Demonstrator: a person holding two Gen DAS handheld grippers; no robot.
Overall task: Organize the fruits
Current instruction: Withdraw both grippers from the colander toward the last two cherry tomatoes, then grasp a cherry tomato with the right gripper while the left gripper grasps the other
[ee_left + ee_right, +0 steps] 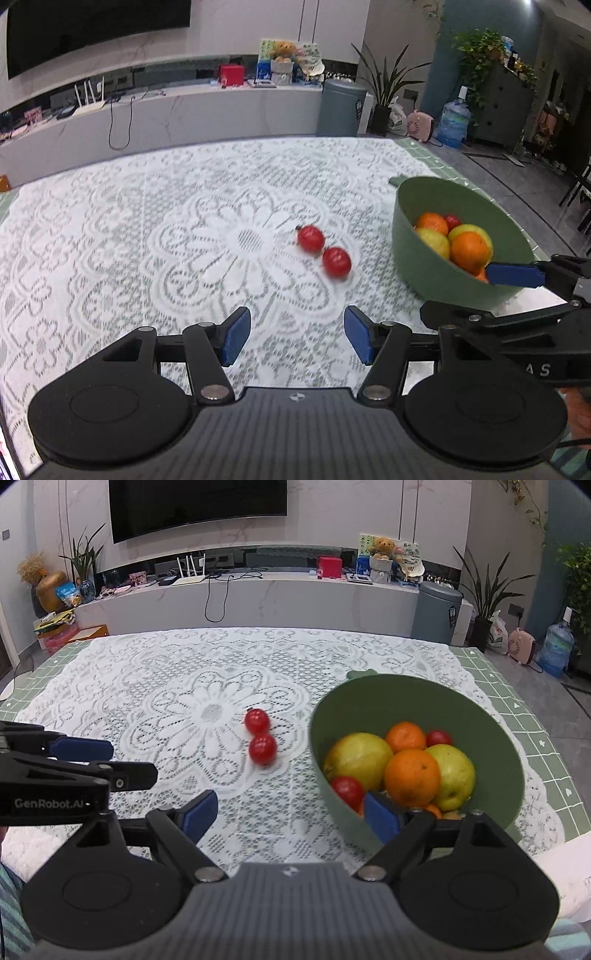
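Two small red tomatoes [311, 239] [336, 262] lie touching on the lace cloth, a little ahead of my left gripper [297, 332], which is open with nothing between its fingers. To their right stands a green bowl [417, 258] holding oranges [412, 777], yellow-green fruit [358, 755] and red tomatoes [347, 790]. The right gripper [290, 814] is open and empty; its right pad [380, 816] shows in front of the bowl's [406, 698] near rim. The two tomatoes [256, 720] [262, 749] lie ahead of it, left of the bowl. One right pad [515, 275] shows at the bowl's edge.
A white lace cloth [207, 686] covers a green checked table cover [517, 709]. The table's right edge runs close past the bowl. The left gripper's pad [81, 748] juts in from the left. Beyond the far edge stand a white console [258, 598] and grey bin [436, 613].
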